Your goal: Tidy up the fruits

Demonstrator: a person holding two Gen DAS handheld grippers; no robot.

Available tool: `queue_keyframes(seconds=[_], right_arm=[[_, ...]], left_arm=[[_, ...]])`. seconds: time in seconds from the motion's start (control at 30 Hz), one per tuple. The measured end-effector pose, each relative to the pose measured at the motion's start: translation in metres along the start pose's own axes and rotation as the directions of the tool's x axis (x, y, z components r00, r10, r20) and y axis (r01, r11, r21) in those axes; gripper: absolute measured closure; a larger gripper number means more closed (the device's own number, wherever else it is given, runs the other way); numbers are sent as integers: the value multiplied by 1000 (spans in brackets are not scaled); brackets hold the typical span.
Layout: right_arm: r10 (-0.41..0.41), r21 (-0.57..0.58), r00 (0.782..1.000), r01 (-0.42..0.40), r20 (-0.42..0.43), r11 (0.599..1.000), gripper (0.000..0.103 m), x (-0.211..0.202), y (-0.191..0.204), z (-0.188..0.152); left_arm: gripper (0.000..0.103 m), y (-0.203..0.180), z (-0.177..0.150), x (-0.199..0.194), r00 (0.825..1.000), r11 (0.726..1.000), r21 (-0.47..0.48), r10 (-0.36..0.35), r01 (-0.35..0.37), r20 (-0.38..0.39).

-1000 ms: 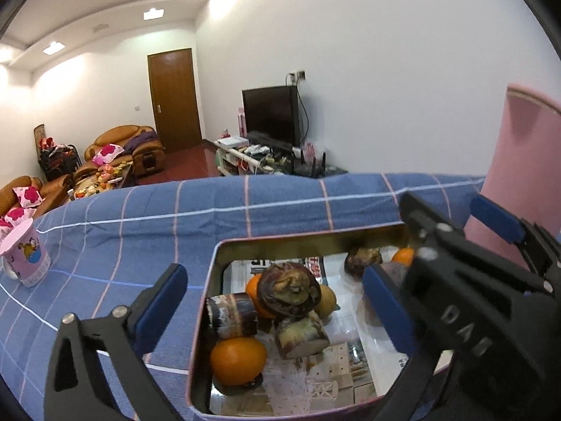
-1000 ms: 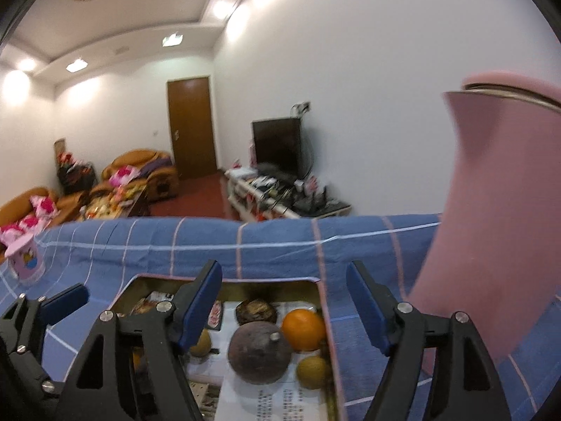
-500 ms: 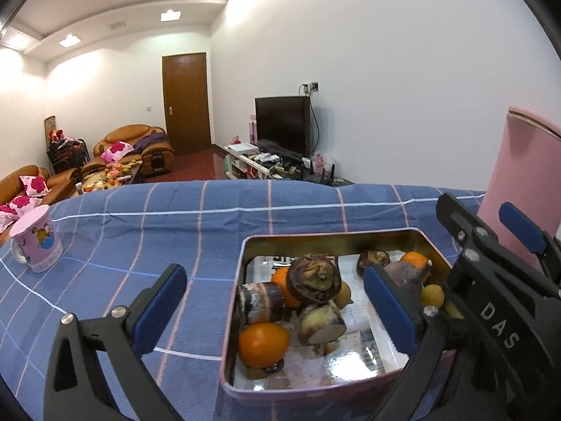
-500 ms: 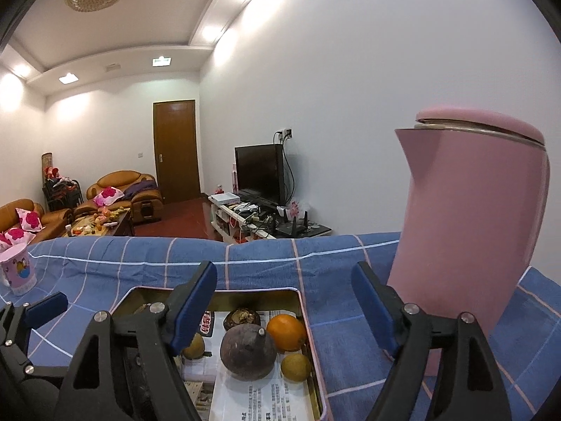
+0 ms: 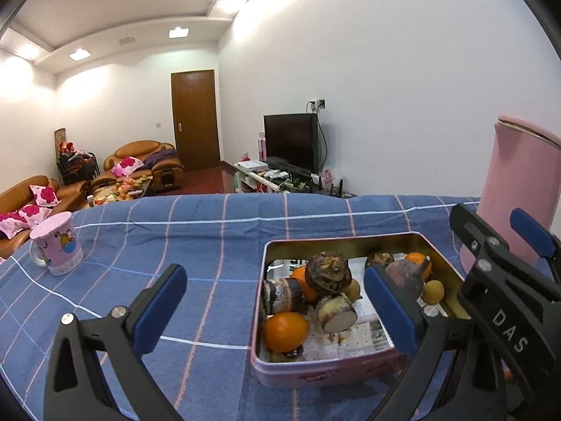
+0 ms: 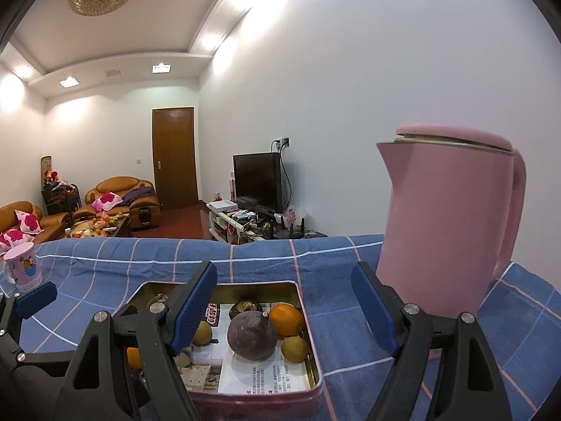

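Left wrist view: a pink mug is seen at far left on the blue checked cloth. The left gripper is held with fingers spread, nothing between them. The fruits lie in the pink tin; an orange sits nearest. The right gripper is likewise spread and empty beside the pink kettle.

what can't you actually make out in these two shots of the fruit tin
- Left wrist view: the tin's right side is hidden behind the left gripper's finger.
- Right wrist view: the tin's left half is hidden behind the right gripper's finger, leaving one orange mostly covered.
- Print on the paper lining: too small to read.
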State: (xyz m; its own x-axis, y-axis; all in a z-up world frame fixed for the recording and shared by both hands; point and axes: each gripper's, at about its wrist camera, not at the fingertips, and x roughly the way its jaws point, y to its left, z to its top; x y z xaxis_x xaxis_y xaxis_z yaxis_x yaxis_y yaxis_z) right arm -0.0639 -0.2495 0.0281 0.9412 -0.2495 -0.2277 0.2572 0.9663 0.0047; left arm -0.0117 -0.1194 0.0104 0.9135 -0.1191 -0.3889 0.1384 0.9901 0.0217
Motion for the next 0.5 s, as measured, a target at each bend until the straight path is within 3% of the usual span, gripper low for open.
queue_keyframes(seconds=[0.5], right_arm=[[-35,-12,995,37,94,999,23,-33,5,-1]], left_arm=[[0,5,-5,-19,999,1000,-9,-2,3,47]])
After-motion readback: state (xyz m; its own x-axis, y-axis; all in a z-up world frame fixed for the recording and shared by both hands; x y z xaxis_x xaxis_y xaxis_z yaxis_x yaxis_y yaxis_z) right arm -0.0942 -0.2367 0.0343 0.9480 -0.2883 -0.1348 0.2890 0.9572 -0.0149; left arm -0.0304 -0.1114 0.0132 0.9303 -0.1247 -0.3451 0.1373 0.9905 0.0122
